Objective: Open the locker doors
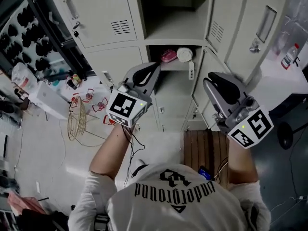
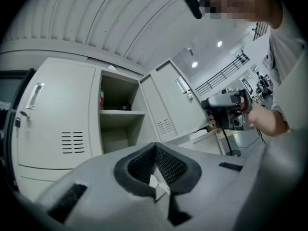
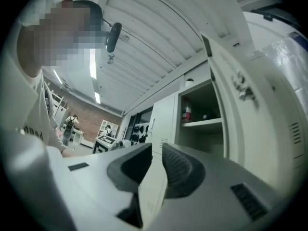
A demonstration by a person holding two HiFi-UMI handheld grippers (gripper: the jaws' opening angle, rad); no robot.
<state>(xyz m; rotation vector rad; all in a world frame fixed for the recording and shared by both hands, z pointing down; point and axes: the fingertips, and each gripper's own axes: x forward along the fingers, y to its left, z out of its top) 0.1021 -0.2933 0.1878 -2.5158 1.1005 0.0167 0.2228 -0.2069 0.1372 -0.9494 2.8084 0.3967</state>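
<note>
Lockers (image 1: 110,57) at 12 o'clock, centre compartments standing open, upper door (image 1: 243,18) swung out toward 1 o'clock, 11 o'clock door (image 1: 96,13) shut, left gripper (image 1: 149,72) fingers pressed together on nothing, right gripper (image 1: 219,83) fingers narrowly apart, nothing between, both clear of doors.

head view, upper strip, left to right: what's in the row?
black rack → closed locker door → open locker compartment → open locker door → bottle
</note>
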